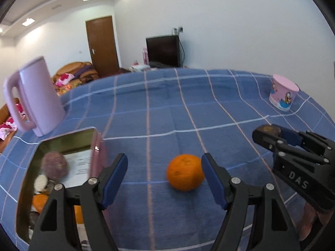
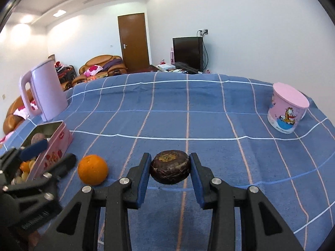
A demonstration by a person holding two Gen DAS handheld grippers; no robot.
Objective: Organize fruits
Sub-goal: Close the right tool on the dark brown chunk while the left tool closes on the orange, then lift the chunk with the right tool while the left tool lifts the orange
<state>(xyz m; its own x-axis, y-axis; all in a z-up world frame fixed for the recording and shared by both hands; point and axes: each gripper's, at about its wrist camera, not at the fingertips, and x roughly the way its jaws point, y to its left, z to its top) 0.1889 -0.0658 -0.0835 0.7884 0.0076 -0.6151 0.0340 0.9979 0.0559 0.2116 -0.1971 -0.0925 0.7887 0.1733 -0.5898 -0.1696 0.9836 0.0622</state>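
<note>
Left wrist view: left gripper (image 1: pixel 165 179) wide apart, round orange fruit (image 1: pixel 185 172) on the blue checked cloth (image 1: pixel 167 104) against its right pad; pink rectangular tin (image 1: pixel 96 144) just left. Right wrist view: right gripper (image 2: pixel 170 170) clamps a dark brown flattened fruit (image 2: pixel 170 169) clear of the cloth. Risk: closing off-centre may roll the orange away.

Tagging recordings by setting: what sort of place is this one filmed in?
Most likely a home living room: a sofa piled with cushions, a dark TV screen and a wooden door stand behind the table, which is covered in a blue checked cloth.
</note>
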